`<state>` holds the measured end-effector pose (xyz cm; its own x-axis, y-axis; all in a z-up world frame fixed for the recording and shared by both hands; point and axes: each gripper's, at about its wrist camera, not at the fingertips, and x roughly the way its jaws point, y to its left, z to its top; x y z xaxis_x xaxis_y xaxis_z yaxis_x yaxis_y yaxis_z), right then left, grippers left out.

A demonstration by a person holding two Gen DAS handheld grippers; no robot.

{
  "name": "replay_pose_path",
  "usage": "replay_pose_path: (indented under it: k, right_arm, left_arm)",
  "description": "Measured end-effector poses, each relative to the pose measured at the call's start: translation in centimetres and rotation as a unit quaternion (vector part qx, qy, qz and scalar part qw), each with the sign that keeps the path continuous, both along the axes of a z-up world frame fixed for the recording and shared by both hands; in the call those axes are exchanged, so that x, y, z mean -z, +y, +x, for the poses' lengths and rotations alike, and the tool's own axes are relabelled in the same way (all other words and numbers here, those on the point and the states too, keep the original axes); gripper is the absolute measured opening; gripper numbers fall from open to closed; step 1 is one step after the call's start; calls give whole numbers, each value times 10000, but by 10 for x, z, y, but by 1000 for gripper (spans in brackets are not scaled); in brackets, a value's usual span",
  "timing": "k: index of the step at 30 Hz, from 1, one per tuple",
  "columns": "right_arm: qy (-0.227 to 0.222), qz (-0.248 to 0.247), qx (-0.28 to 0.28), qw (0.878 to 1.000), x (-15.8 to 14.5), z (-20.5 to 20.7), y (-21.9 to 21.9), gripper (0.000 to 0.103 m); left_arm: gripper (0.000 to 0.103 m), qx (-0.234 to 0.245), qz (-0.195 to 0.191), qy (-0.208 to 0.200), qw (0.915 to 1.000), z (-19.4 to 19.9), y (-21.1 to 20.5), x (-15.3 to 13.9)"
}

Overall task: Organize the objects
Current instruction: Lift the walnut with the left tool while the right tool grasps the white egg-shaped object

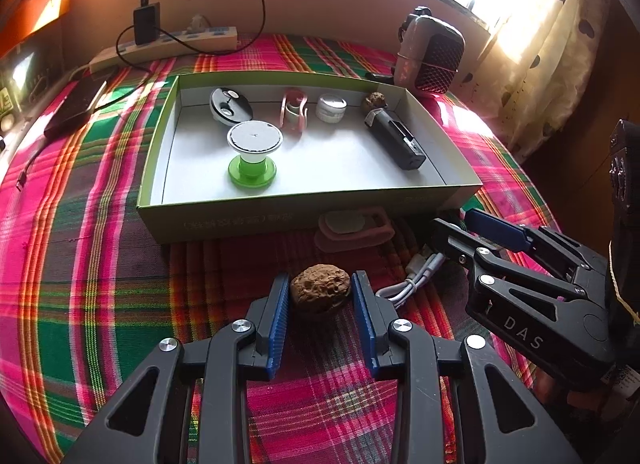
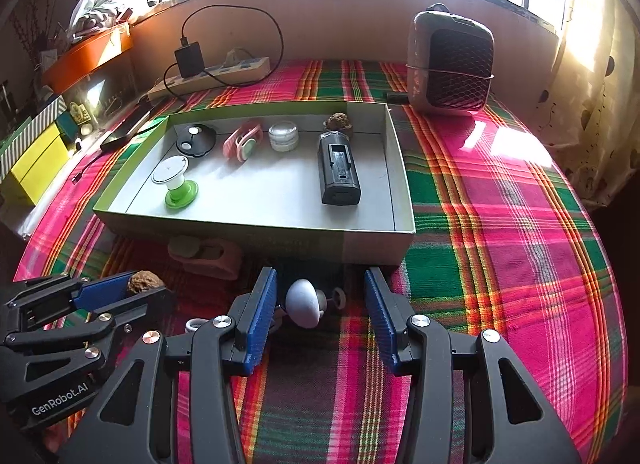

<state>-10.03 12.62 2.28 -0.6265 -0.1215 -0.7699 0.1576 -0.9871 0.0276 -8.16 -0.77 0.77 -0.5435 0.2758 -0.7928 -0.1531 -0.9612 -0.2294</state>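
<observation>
on the plaid cloth (image 1: 100,264), left tongs (image 1: 320,296) pinching a walnut (image 1: 320,290), right tongs (image 2: 320,304) spread around a white plug (image 2: 303,302)

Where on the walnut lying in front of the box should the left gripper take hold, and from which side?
Grip the walnut across its rounded flanks, coming down from the near side; the left gripper already straddles it, fingers beside both flanks.

Both wrist cams low, angled down, sharing box (image 1: 304,199) ahead.
</observation>
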Motion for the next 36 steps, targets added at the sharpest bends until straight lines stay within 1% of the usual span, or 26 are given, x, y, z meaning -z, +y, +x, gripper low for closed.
replay_pose_path:
  k: [8, 15, 22, 26, 29, 32, 36]
  right_arm:
    - [-73, 90, 196, 9997, 3, 1, 13, 46]
    - [-13, 57, 294, 9996, 0, 13, 26, 46]
    - [30, 96, 259, 9996, 2, 26, 31, 46]
    - [-40, 130, 363, 9992, 8, 26, 37, 46]
    - [-48, 81, 391, 9992, 8, 26, 40, 46]
    - [-89, 178, 410, 9990, 9, 26, 39, 46]
    - [-101, 167, 471, 9987, 10, 26, 41, 46]
  left_arm:
    - [29, 8, 21, 0, 10000, -1, -1, -1]
    - [29, 13, 13, 5, 10000, -1, -1, -1]
    - [29, 12, 6, 13, 10000, -1, -1, -1]
    - [29, 14, 7, 12, 10000, -1, -1, -1]
    - [29, 16, 0, 14, 10000, -1, -1, -1]
    - [29, 12, 6, 19, 10000, -1, -1, -1]
    - [29, 16, -1, 18, 10000, -1, 0, 0]
